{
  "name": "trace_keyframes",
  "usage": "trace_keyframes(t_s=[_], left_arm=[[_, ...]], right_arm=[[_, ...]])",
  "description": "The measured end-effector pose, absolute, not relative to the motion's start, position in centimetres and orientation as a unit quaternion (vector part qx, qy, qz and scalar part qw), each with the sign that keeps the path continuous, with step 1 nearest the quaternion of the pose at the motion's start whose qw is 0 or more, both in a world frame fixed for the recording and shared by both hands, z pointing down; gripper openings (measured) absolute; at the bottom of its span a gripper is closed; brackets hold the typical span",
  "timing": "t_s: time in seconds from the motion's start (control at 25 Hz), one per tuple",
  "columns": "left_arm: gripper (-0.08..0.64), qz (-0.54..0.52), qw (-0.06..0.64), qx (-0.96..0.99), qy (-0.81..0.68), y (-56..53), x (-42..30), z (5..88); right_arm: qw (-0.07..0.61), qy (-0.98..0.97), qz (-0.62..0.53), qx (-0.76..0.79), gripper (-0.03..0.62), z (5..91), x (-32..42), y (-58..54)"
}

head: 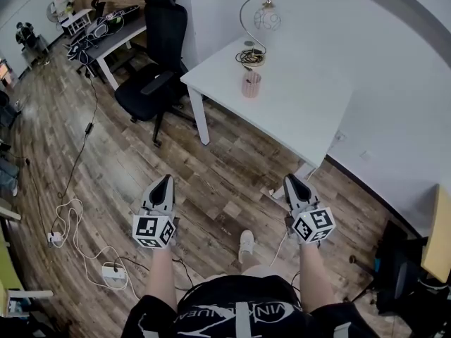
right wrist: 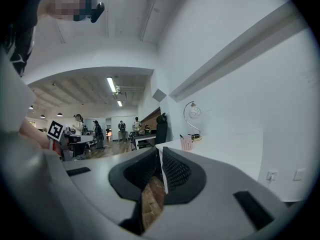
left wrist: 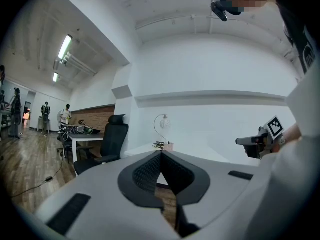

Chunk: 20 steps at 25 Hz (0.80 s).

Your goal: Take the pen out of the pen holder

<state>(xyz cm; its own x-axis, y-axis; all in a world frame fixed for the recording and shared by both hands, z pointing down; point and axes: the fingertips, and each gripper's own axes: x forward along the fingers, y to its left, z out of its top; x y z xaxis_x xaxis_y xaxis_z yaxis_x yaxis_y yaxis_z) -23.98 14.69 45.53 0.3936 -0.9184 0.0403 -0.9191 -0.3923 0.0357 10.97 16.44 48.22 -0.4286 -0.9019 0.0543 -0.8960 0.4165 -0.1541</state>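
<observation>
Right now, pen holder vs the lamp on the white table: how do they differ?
The pen holder is a short pink cup; the lamp is much taller, a thin arched silvery stem with a round shade. In the head view the pen holder stands in front, the lamp just behind it. Both stand upright, close together, near the same corner of the white table.

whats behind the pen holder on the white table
A lamp with a curved arm stands behind the pen holder. The holder covers the bit of table between them.

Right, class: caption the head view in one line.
Left gripper and right gripper, both shut, face the pink pen holder on the white table.
</observation>
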Motion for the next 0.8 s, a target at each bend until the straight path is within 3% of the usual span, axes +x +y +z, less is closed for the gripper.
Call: trace_keyframes(t_s=[0.4,0.52,0.8], left_arm=[[0.014,0.012,0.036,0.826,-0.562,9.4,-22.0,45.9],[0.014,0.015,0.039,0.821,-0.57,7.9,-21.5,46.4],[0.014,0.014,0.039,0.812,-0.582,3.9,-19.7,46.2]], right_arm=[[0.022,0.842,-0.101,-0.529,0.043,48.6,13.4,9.9],[0.03,0.843,-0.115,-0.525,0.1,49.1,14.4,8.0],[0.031,0.852,-0.124,-0.509,0.137,49.5,16.0,3.5]])
